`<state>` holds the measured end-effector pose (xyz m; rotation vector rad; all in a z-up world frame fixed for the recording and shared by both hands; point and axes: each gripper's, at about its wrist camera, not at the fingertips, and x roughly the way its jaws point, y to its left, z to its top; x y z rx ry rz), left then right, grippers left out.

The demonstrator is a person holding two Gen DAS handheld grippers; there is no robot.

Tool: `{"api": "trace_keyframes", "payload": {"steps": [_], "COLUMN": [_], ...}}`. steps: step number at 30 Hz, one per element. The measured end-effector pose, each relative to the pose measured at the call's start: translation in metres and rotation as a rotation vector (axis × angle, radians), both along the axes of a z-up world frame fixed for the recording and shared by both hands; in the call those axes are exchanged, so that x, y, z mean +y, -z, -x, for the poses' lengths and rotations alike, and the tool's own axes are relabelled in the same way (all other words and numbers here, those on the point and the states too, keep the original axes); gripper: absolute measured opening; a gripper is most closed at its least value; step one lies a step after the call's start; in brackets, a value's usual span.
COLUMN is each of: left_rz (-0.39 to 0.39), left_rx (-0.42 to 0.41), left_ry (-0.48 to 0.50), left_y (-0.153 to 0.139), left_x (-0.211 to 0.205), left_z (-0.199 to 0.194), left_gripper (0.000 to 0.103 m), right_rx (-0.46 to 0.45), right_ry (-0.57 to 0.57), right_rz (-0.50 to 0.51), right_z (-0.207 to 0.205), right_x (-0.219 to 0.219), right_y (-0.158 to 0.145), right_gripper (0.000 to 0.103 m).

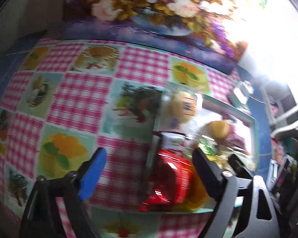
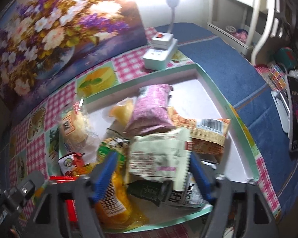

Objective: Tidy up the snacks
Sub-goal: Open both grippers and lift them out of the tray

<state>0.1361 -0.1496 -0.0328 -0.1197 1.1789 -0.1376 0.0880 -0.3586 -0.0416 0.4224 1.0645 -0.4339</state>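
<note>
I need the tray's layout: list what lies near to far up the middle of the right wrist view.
Green-black packet → cream packet → pink packet → tray rim → white power strip → lamp head.

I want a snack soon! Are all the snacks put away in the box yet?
Nearly. Done: the shallow box with the mint-green rim already holds a pile, including the pink checked packet, the orange wrapper with a barcode and the red foil packet. In hand: nothing; the left gripper and the right gripper are both open above it. Left: no loose snacks show on the checked tablecloth, though the pile looks jumbled.
</note>
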Motion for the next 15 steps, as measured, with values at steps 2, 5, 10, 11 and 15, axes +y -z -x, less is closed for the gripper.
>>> {"api": "trace_keyframes", "payload": {"steps": [2, 5, 10, 11, 15], "left_rz": [-0.045, -0.094, -0.106, -0.108, -0.117], "left_rx": [-0.003, -0.006, 0.008, 0.016, 0.032], "left_ry": [-0.038, -0.096, -0.147, -0.149, -0.165], "left_y": [0.003, 0.006, 0.011, 0.013, 0.017], "left_x": [0.009, 0.025, 0.041, 0.043, 0.048], "left_z": [-0.004, -0.008, -0.012, -0.013, -0.015], "left_gripper": [0.094, 0.095, 0.095, 0.095, 0.095], "right_rx": [-0.014, -0.021, -0.021, -0.021, -0.018], "right_ry": [-0.029, -0.065, -0.101, -0.103, -0.106], "right_rz": [0.019, 0.054, 0.072, 0.075, 0.082], "right_z": [-0.002, -0.005, -0.008, -0.008, -0.009], "right_x": [0.006, 0.014, 0.02, 0.02, 0.021], "right_y": [-0.003, -0.007, -0.006, -0.007, -0.007], "right_gripper": [0.097, 0.103, 0.103, 0.103, 0.103]}}
